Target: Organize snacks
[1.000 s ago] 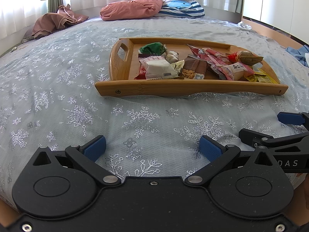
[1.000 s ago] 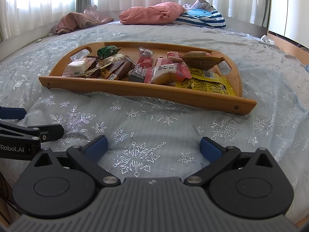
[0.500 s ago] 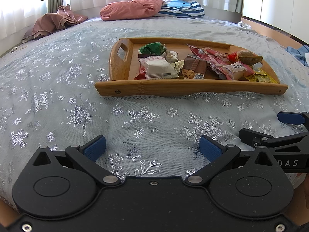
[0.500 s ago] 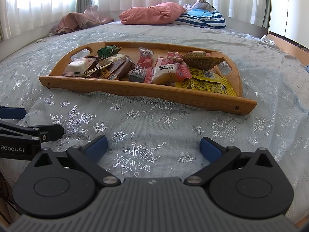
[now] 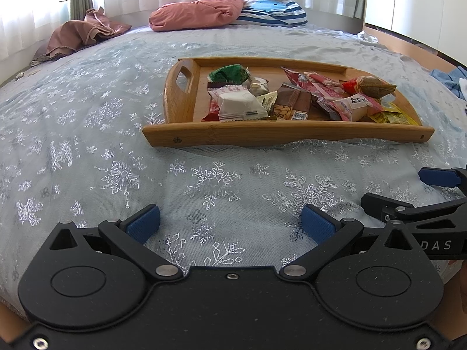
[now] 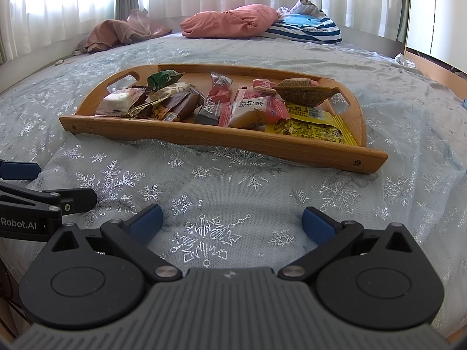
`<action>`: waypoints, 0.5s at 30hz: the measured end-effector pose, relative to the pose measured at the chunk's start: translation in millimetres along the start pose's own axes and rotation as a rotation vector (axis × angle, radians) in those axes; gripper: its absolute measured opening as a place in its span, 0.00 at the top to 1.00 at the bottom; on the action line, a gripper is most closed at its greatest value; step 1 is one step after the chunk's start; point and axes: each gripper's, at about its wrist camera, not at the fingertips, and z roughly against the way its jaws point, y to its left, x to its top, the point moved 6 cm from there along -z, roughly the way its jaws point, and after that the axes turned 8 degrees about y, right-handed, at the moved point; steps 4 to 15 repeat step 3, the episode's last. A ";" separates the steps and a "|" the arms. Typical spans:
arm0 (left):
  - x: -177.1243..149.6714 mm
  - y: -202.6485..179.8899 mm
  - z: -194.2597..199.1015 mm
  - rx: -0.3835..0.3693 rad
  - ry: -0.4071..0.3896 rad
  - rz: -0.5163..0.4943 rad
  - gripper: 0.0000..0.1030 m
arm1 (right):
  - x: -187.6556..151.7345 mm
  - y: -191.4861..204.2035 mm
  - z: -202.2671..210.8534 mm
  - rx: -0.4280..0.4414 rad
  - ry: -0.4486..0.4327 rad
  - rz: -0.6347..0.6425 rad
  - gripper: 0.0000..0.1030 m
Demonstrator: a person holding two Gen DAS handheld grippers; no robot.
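Observation:
A wooden tray (image 5: 286,135) (image 6: 221,140) lies on the bed and holds several snack packets: a white one (image 5: 239,105), a green one (image 5: 229,73), a brown one (image 6: 181,103), a yellow one (image 6: 309,127) and a brown cone-shaped one (image 6: 303,92). My left gripper (image 5: 230,223) is open and empty, low over the bedspread in front of the tray. My right gripper (image 6: 232,221) is open and empty, also short of the tray. Each gripper shows at the edge of the other's view.
The bed has a pale blue snowflake cover (image 5: 87,134). A pink pillow (image 5: 198,11), a striped pillow (image 5: 274,8) and a brown cloth heap (image 5: 81,33) lie at the far end. Blue clothing (image 5: 449,77) lies at the right.

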 end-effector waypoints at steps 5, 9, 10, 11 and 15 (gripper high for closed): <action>5.0 2.7 2.7 -0.015 0.015 -0.014 0.00 | 2.8 -1.7 4.0 0.011 0.004 -0.009 0.00; 5.0 2.7 2.7 -0.015 0.015 -0.014 0.00 | 2.8 -1.7 4.0 0.011 0.004 -0.009 0.00; 5.0 2.7 2.7 -0.015 0.015 -0.014 0.00 | 2.8 -1.7 4.0 0.011 0.004 -0.009 0.00; 5.0 2.7 2.7 -0.015 0.015 -0.014 0.00 | 2.8 -1.7 4.0 0.011 0.004 -0.009 0.00; 5.0 2.7 2.7 -0.015 0.015 -0.014 0.00 | 2.8 -1.7 4.0 0.011 0.004 -0.009 0.00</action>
